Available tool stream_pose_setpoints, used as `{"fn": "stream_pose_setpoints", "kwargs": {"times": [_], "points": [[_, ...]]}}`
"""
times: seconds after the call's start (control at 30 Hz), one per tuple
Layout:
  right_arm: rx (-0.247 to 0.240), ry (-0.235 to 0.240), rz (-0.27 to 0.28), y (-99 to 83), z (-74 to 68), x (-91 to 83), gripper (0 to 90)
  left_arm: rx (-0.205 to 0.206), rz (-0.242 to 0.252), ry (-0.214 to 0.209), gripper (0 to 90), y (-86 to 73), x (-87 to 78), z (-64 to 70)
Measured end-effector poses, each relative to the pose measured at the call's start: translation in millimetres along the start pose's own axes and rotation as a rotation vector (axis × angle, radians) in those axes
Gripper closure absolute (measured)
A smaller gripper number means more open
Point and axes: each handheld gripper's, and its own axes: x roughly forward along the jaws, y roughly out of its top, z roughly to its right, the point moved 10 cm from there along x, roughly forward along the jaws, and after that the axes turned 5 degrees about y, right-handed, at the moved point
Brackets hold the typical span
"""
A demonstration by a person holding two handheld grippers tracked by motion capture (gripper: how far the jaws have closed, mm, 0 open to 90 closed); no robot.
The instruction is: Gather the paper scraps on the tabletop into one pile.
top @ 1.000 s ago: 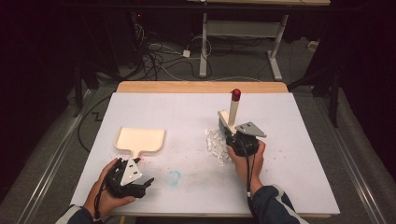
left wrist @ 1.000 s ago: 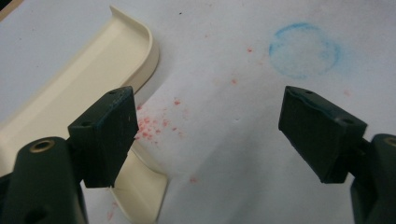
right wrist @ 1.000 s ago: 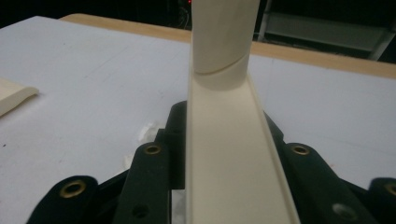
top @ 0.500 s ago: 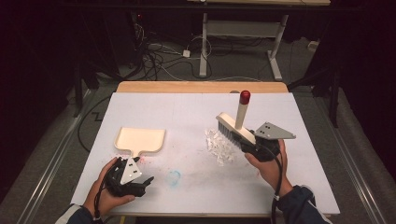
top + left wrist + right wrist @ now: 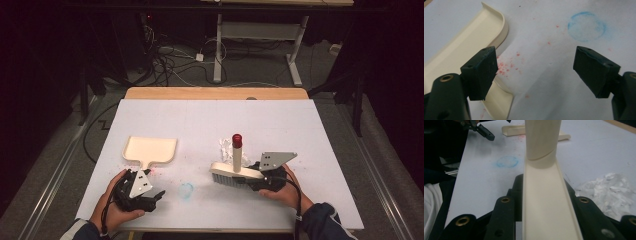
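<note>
A cream hand brush (image 5: 231, 174) with grey bristles and an upright, red-capped handle (image 5: 237, 145) is held just in front of a pile of white scraps (image 5: 223, 147). My right gripper (image 5: 251, 179) is shut on the brush's back from the right. In the right gripper view the cream brush (image 5: 546, 202) runs between the jaws of the right gripper (image 5: 546, 188), with the scraps (image 5: 611, 192) to its right. A cream dustpan (image 5: 150, 149) lies at the left. Near its handle (image 5: 499, 100) my left gripper (image 5: 537, 70) rests open on the table, holding nothing.
A blue chalk ring (image 5: 186, 190) marks the white tabletop (image 5: 310, 130) between the two hands. Red specks (image 5: 504, 67) are scattered beside the dustpan handle. Past the table's wooden far edge (image 5: 215, 93) are cables and desk legs on a dark floor.
My right gripper has carried the brush from behind and right of the scraps towards the near edge and slightly left. The left gripper has not moved.
</note>
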Motion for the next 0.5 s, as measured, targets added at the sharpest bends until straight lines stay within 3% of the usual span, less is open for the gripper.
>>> {"fn": "stream_pose_setpoints", "kwargs": {"times": [0.1, 0.2, 0.23, 0.5], "points": [[-0.001, 0.021, 0.01, -0.9, 13.2, 7.7, 67.4, 0.005, -0.004, -0.007, 19.0, -0.4, 1.4, 0.2], [-0.027, 0.006, -0.004, 0.0, 22.1, 9.8, 67.4, 0.008, -0.006, -0.014, 19.0, -0.7, 3.2, 1.6], [-0.029, 0.002, -0.011, 1.7, 30.5, 13.2, 67.3, 0.008, -0.006, -0.016, 19.0, -0.6, 3.9, 2.5], [-0.042, 0.002, -0.033, 12.8, 54.4, 29.6, 67.2, 0.021, -0.013, -0.028, 19.0, 0.0, 8.0, 6.7]]}}
